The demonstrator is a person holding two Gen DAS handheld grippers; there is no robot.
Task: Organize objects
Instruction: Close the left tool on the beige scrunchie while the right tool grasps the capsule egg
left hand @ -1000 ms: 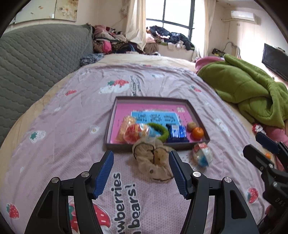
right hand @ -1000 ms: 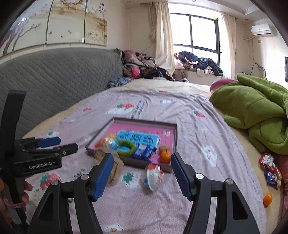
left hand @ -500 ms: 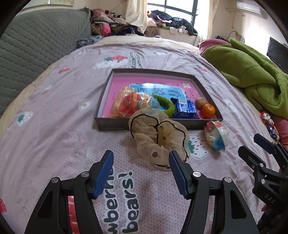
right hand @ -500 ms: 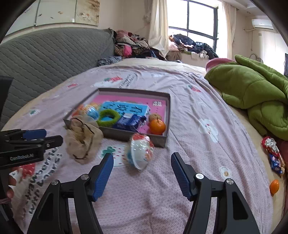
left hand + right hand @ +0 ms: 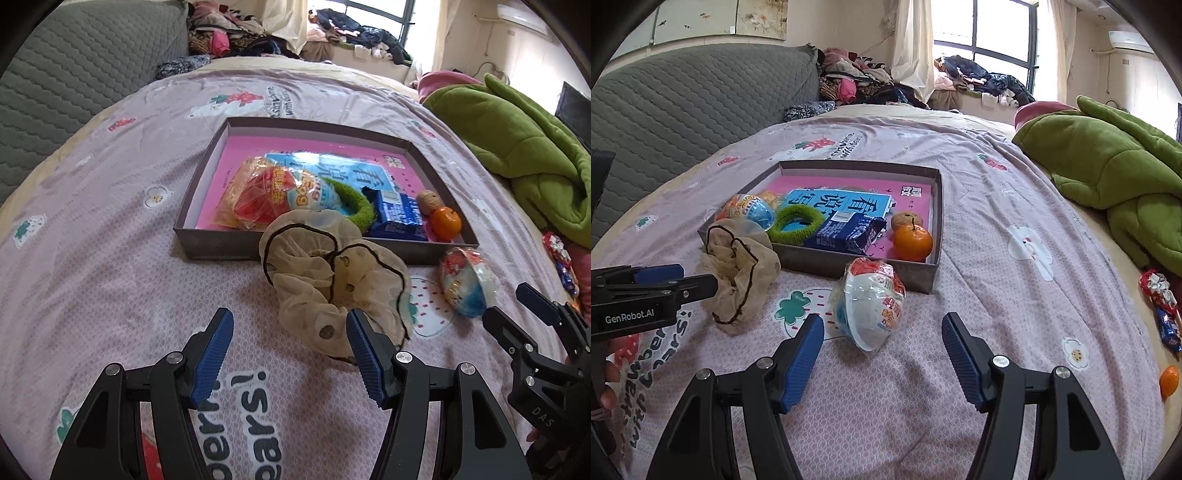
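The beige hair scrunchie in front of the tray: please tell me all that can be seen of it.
The scrunchie is a big, crumpled ring of thin, sheer beige cloth with a dark cord along its ruffled edges and a few dark dots. It lies loose on the pink bedsheet, outside the tray, and its far edge leans against the tray's near wall. The left tongs are open just before it; whether one finger touches it cannot be told.

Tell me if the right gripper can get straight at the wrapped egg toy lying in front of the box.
Probably yes. The right gripper is open and empty, and the egg toy lies just beyond its fingertips on bare bedsheet. Nothing lies between them; the box sits behind the toy, and the scrunchie lies off to the side.
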